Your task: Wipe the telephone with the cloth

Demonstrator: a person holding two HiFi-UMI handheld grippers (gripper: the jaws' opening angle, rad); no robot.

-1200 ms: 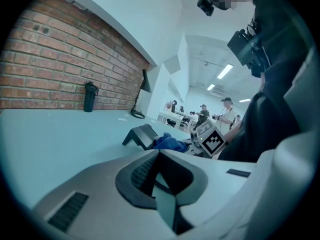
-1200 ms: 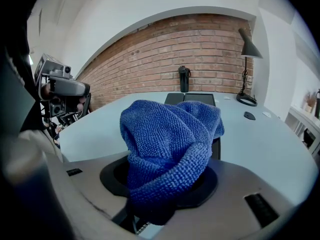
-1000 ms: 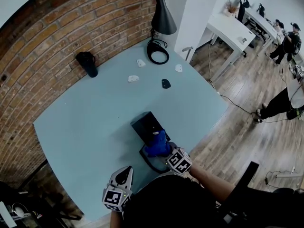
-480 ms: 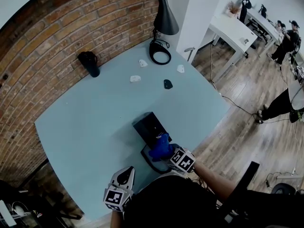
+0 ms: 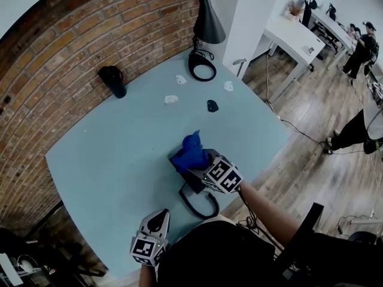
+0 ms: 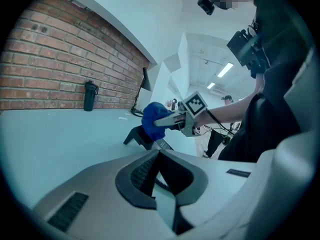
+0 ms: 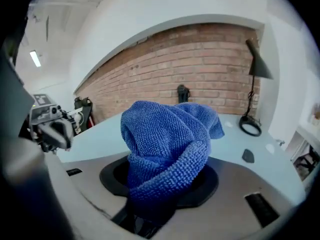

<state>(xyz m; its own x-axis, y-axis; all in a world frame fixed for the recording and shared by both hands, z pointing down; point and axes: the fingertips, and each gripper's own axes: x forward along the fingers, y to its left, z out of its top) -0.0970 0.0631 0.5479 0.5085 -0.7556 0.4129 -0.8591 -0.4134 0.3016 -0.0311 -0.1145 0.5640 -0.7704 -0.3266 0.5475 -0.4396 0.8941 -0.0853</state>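
Got the right claw (image 5: 199, 160) clenched on a bunched-up blue cloth (image 5: 190, 148), with a fat wad poking out past the tips. Pressing that wad onto the far end of the black telephone (image 5: 193, 183), touching it as far as the left gripper view lets on.

Look for the phone toward 5 o'clock on the light blue table (image 5: 102, 160), close to the near edge. Also a black cord loop (image 5: 202, 208) curling out at its 6 o'clock.

Got the left claw (image 5: 158, 217) down at 7 o'clock of the phone, near the table's front edge and well apart from it. Clenched too, with nothing in it.

Further back:
- At 11 o'clock, against the brick wall (image 5: 72, 46), a black bottle (image 5: 112, 80) standing upright.
- At 1 o'clock, a black lamp (image 5: 207, 23) over its round base (image 5: 201, 66).
- Between those and the phone, three little white bits (image 5: 171, 99) and one small dark thing (image 5: 212, 106). Too small to say what they are.
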